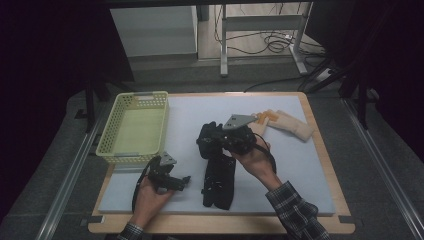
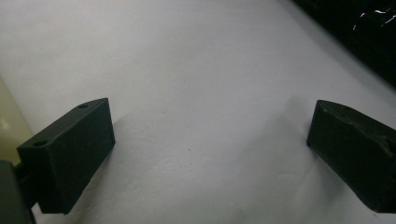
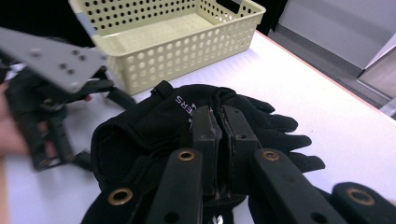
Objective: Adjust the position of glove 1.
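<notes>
The table (image 1: 310, 165) is lying wide and pale under both grippers, with open room ahead of and to the right of the right gripper (image 3: 217, 135); its wooden edge is running close behind the person's hands. The yellow basket (image 3: 187, 44) is sitting just beyond the right gripper, open-topped, with a perforated wall to get over. The black glove (image 3: 140, 135) is hanging bunched from the right gripper, which is pinching a fold of fabric near the cuff, jaws nearly together. It is looking light, soft and floppy, likely to sag and drag its fingers on the basket rim, so a pinch on the thicker cuff seems safest. A second black glove (image 1: 219, 181) is lying flat just below that gripper. The left gripper (image 2: 210, 140) is standing open over bare table, holding nothing, the basket just beside it.
</notes>
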Motion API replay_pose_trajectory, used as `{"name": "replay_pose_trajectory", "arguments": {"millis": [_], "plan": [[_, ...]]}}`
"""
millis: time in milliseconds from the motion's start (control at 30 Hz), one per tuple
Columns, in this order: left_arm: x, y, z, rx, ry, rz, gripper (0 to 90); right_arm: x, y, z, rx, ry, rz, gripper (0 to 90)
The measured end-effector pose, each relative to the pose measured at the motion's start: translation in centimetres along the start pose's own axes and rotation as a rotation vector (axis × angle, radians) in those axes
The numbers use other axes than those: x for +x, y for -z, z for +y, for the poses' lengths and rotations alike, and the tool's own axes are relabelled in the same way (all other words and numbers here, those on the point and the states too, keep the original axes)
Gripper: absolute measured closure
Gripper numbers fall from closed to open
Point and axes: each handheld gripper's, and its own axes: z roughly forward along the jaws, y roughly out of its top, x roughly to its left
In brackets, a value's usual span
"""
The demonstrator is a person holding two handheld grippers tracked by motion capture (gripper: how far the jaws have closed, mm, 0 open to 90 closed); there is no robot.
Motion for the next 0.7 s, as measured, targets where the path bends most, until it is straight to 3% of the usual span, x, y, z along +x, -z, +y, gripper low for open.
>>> {"name": "replay_pose_trajectory", "arguments": {"millis": [267,300,500,700], "plan": [[0.0,0.0,0.0,0.001,0.001,-0.001,0.9,2.6,2.8,-1.2,-0.011,0.012,0.014,84.0],[0.0,0.0,0.0,0.000,0.000,-0.001,0.9,3.5,3.2,-2.2,-0.007,0.010,0.025,84.0],[0.0,0.0,0.0,0.001,-0.001,-0.001,0.9,5.0,2.6,-5.0,0.022,-0.005,0.057,84.0],[0.0,0.0,0.0,-0.002,0.000,0.000,0.9,6.3,1.2,-8.5,0.090,-0.049,0.094,83.4]]}}
